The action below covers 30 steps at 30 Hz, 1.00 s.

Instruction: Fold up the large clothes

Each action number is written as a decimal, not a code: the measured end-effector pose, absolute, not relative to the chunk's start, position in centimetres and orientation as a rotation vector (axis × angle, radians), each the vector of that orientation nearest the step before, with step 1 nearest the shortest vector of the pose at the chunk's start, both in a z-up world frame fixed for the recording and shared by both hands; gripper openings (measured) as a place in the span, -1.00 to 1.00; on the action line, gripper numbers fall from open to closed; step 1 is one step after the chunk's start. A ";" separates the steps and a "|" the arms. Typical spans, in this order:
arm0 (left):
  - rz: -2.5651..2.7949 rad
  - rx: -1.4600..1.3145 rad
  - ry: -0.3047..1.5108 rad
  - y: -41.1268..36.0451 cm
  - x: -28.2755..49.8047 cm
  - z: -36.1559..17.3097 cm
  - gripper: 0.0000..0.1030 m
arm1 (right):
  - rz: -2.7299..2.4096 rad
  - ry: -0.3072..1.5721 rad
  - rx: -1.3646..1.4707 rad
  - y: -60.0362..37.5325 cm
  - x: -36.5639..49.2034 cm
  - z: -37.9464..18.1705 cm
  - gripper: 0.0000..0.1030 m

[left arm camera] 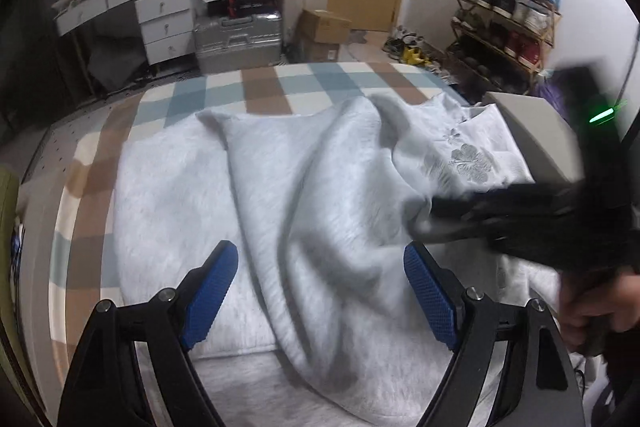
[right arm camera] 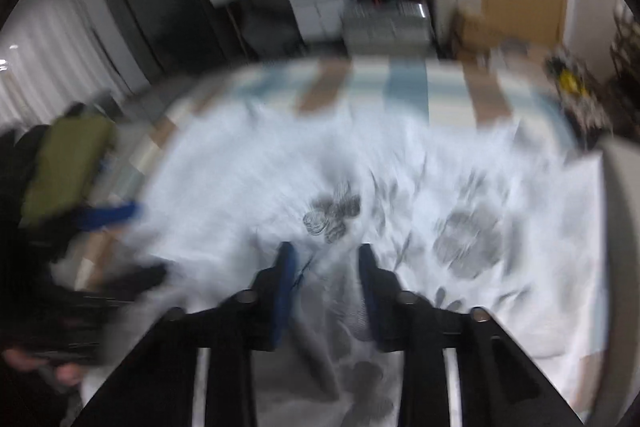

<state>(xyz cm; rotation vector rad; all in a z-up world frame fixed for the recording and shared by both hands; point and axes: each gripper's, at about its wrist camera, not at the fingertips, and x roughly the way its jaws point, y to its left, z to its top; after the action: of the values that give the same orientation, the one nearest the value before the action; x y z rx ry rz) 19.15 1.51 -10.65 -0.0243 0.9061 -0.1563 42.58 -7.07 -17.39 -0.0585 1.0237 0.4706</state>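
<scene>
Left wrist view: rumpled, fuzzy grey garment [left arm camera: 320, 211].

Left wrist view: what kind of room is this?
Most likely a home bedroom: a bed with a checked bedsheet, a white drawer unit, a loaded shoe rack and a silver suitcase on the floor.

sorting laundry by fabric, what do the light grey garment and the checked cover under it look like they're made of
Light grey garment: looks like a soft heathered knit, probably cotton-blend sweatshirt jersey; matte, with fine flecks and thick rounded folds. The grey flower motif could be print or embroidery; too blurred to tell.

Checked cover: seems a flat woven cotton-type sheet, matte, lying smooth in blue, brown and cream blocks.
</scene>
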 end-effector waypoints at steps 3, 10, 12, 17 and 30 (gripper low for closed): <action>-0.175 -0.015 0.931 0.7 20.0 -10.9 0.59 | 0.480 1.027 0.014 -8.4 42.8 -18.5 -0.71; -0.207 0.044 0.911 -0.1 25.7 -9.9 0.59 | 0.569 0.919 0.241 -13.0 40.2 -17.5 -0.61; -0.213 0.074 1.022 -0.8 29.1 -12.9 0.59 | 0.599 0.879 0.292 -14.2 39.1 -18.2 -0.61; -0.229 0.051 1.138 0.1 31.5 -17.0 -0.81 | 0.588 0.863 0.367 -16.4 37.3 -19.1 -0.60; -0.085 0.347 1.038 0.4 29.6 -17.4 -0.83 | 0.405 0.905 -0.061 -9.9 43.7 -18.8 0.34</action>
<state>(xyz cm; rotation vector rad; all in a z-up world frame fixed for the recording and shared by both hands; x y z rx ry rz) 29.61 0.41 -17.38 0.3471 1.0382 -0.0847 43.67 -9.93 -18.78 -0.0610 0.9054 0.4051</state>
